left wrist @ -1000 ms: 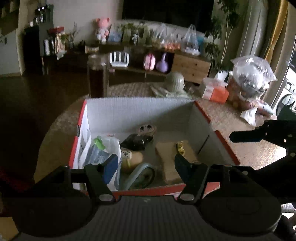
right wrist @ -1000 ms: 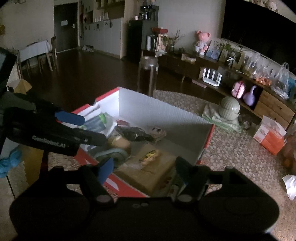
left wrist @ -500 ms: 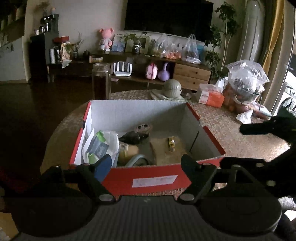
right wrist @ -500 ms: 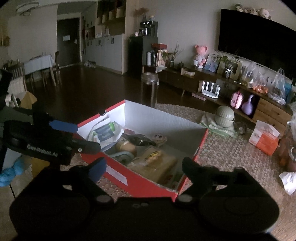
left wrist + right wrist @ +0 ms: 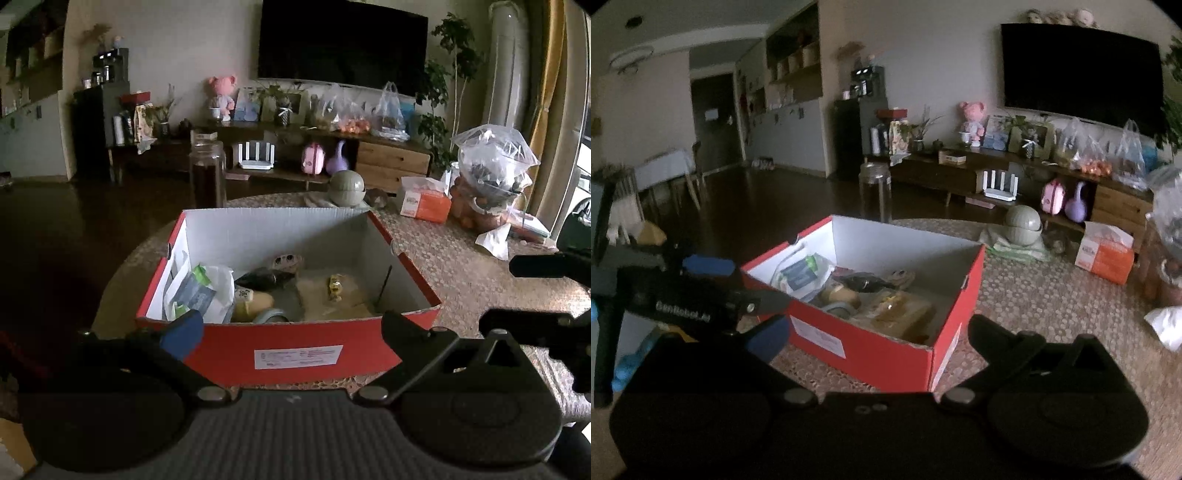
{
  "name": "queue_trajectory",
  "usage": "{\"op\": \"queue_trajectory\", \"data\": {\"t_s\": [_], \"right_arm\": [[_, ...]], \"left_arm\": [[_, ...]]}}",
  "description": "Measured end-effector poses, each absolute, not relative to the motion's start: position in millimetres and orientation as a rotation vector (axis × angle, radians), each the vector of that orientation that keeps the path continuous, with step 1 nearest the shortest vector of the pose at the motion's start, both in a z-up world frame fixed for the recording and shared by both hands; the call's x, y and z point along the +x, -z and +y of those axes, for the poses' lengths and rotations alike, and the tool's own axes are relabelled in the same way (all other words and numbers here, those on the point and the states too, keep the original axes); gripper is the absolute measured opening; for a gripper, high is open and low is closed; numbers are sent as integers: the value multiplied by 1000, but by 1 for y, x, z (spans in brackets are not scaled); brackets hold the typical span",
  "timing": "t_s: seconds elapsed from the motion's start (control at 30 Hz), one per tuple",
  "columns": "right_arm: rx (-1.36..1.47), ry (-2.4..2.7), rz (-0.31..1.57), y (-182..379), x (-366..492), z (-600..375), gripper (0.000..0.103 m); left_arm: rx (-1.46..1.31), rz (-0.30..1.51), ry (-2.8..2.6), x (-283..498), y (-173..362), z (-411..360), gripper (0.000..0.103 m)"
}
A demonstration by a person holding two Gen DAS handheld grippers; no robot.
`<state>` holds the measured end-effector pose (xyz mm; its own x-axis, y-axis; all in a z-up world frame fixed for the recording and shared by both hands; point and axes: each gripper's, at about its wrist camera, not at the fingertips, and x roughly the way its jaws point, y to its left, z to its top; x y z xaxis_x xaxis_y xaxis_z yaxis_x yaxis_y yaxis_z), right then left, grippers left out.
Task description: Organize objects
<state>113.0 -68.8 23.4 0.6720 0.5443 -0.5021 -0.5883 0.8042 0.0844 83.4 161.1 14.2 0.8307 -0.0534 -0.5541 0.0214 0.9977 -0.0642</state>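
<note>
A red cardboard box (image 5: 295, 360) with white inner walls stands on the round table; it also shows in the right wrist view (image 5: 875, 343). Inside lie a white wipes packet (image 5: 201, 291), a dark pouch (image 5: 258, 278), a yellow-tan tube (image 5: 255, 304), a tape roll (image 5: 271, 315) and a tan packet (image 5: 332, 295). My left gripper (image 5: 291, 328) is open and empty, held in front of the box's near wall. My right gripper (image 5: 879, 332) is open and empty, off the box's near corner. The left gripper (image 5: 713, 280) shows in the right wrist view.
On the table behind the box stand a dark glass jar (image 5: 207, 173), a green round pot (image 5: 347, 188), an orange tissue box (image 5: 424, 199) and a plastic bag of goods (image 5: 491, 173). A crumpled tissue (image 5: 495, 240) lies at the right.
Both grippers have drawn back and up from over the box; the box now sits farther off and its whole front wall with the white label shows. Both stay open.
</note>
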Motion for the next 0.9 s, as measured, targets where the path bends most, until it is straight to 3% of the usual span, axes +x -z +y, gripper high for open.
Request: {"op": "queue_trajectory", "data": {"t_s": [0.9], "right_arm": [[-44,-648,556,-17,113,-78,103]], "left_arm": [[-59,592,1,73,-16,147,103]]}}
